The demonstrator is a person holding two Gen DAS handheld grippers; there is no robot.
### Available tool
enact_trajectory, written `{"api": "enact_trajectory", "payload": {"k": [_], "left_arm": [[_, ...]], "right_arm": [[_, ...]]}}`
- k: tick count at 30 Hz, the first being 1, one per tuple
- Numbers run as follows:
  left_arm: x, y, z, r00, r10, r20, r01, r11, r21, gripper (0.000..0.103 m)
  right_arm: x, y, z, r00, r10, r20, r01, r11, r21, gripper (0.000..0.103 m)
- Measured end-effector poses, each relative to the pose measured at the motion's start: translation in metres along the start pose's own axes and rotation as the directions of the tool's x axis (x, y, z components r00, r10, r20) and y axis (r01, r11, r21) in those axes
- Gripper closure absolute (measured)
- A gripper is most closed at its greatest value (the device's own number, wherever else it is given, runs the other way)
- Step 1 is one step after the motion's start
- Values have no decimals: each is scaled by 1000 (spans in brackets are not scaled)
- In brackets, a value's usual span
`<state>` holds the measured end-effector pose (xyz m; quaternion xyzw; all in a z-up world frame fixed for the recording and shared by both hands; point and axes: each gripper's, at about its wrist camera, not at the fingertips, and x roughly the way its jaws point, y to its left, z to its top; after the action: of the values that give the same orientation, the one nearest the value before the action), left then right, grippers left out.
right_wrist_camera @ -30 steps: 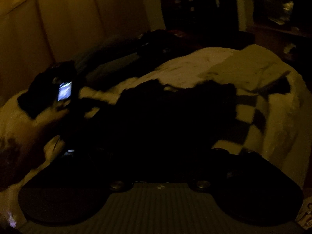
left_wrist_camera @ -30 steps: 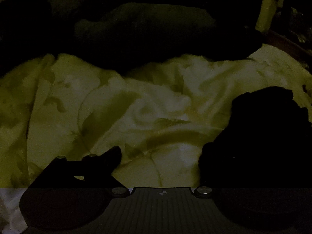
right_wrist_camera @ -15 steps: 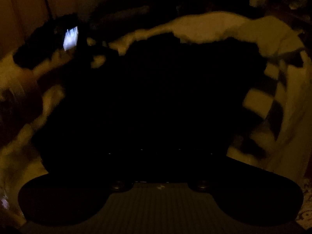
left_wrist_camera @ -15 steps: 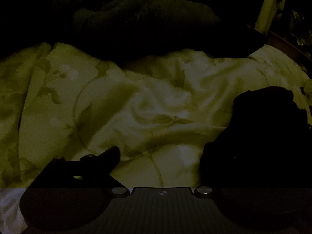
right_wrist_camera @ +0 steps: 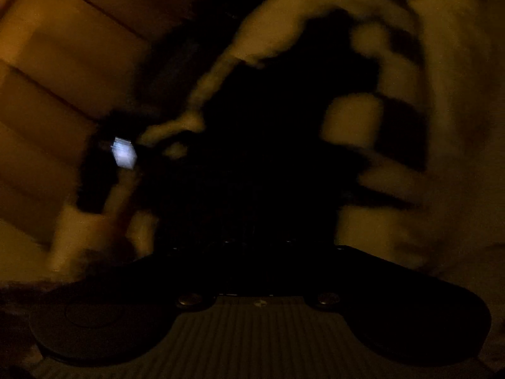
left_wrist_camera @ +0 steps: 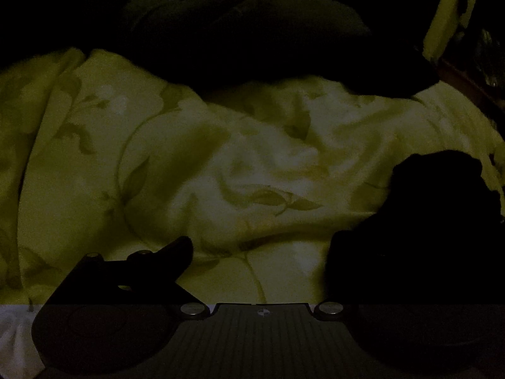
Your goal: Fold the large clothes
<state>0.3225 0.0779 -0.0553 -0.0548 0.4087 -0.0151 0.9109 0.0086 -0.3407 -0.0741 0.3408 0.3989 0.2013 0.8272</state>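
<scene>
1. At the far left of the left wrist view, a pale, crumpled bed cover printed with leaves and thin vines (left_wrist_camera: pixel 94 170) lay in soft folds across the whole middle of the frame.
2. Low on the left, the left gripper (left_wrist_camera: pixel 262 262) showed one dark finger (left_wrist_camera: pixel 176 249), its tip over the cover; the other finger was lost behind dark cloth, so the jaw gap looked wide, though whether it held that cloth could not be told.
3. Across the top, a long dark heap of bedding or clothing (left_wrist_camera: pixel 252 31) lay along the cover's far edge.
4. At the right, a black bunched garment (left_wrist_camera: pixel 426 221) rose over the place of the hidden finger, resting on the cover.
5. In the blurred right wrist view, tan padded panels (right_wrist_camera: pixel 63 79) filled the left.
6. Beside them, a small glowing bluish-white screen (right_wrist_camera: pixel 123 153) stood out in the dark.
7. In the centre, the large black garment (right_wrist_camera: pixel 268 158) spread over the bed and reached down to the right gripper (right_wrist_camera: pixel 257 243), whose fingers were swallowed in blackness; its opening and grasp could not be told.
8. On the right, a pale cloth with dark blocky patches (right_wrist_camera: pixel 410 110) lay next to the garment.
</scene>
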Motion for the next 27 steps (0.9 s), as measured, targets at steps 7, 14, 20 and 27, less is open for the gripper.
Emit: {"api": "enact_trajectory", "payload": {"k": [7,14,20,27], "left_arm": [[-7,9,5,999,-44,-32,43,999,-27,0],[-31,21,5,996,-66,-66,68,997,21,0],[-59,11,17,999,-35,20,33,997,68,0],[-26,29,20,974,-105,-203,121,990,68,0]], "right_arm": [[9,-3,-3,999,33,-23,-33,999,-15,95],[21,4,-1,998,52,-37,-53,998,-28,95],[19,7,-3,997,63,-37,-65,997,-43,95],[17,7,-4,999,43,-26,-44,998,-50,95]]}}
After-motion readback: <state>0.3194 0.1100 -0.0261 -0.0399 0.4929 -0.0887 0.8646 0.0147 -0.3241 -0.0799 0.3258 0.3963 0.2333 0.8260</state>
